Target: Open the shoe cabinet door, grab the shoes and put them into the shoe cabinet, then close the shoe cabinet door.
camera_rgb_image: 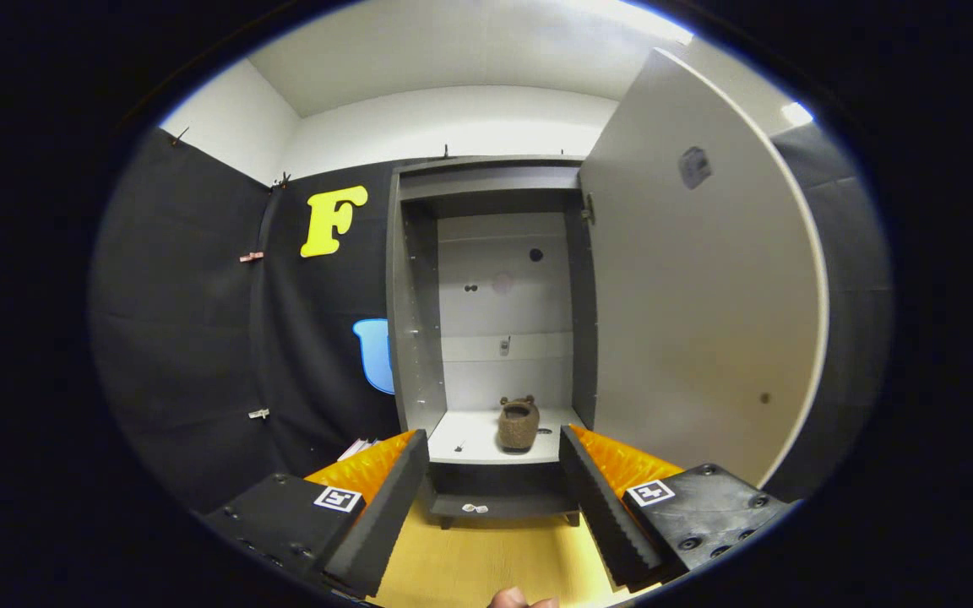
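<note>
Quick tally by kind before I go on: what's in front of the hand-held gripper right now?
Shoe cabinet: 1
Cabinet door, swung open: 1
Brown shoe on the shelf: 1
Hand-held gripper, fingers apart, holding nothing: 1
Total: 4

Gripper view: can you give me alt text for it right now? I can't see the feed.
A brown shoe sits on the shelf of the shoe cabinet, its door swung wide open to the right. The gripper has its fingers spread open and empty, short of the cabinet, above a wooden floor.
</note>
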Demonstrator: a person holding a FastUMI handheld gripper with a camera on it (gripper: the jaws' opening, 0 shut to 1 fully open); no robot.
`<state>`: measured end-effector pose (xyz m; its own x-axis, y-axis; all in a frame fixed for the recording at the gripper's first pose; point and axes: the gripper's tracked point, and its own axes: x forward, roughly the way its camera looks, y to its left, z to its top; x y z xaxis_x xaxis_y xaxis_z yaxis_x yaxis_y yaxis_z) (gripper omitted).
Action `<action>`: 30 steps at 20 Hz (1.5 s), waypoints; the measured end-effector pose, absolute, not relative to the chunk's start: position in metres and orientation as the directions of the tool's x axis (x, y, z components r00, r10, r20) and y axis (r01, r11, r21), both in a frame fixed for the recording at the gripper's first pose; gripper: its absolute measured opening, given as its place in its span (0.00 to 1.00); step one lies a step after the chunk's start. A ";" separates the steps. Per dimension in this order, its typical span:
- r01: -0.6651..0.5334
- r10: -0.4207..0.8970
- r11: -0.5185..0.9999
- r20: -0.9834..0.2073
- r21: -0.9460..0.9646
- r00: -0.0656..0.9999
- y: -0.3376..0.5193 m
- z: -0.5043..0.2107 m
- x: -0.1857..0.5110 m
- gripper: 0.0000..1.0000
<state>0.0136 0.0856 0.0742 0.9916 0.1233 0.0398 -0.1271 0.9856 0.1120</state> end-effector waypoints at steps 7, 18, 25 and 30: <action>-0.042 0.034 0.995 0.091 0.087 0.995 -0.008 0.098 -0.045 0.98; 0.084 -0.091 0.988 0.051 0.126 0.995 -0.156 0.102 -0.047 0.98; 0.139 -0.134 0.982 -0.044 0.127 0.990 -0.213 0.057 0.016 0.98; 0.108 -0.104 0.991 -0.050 0.081 0.993 -0.198 0.045 0.051 0.97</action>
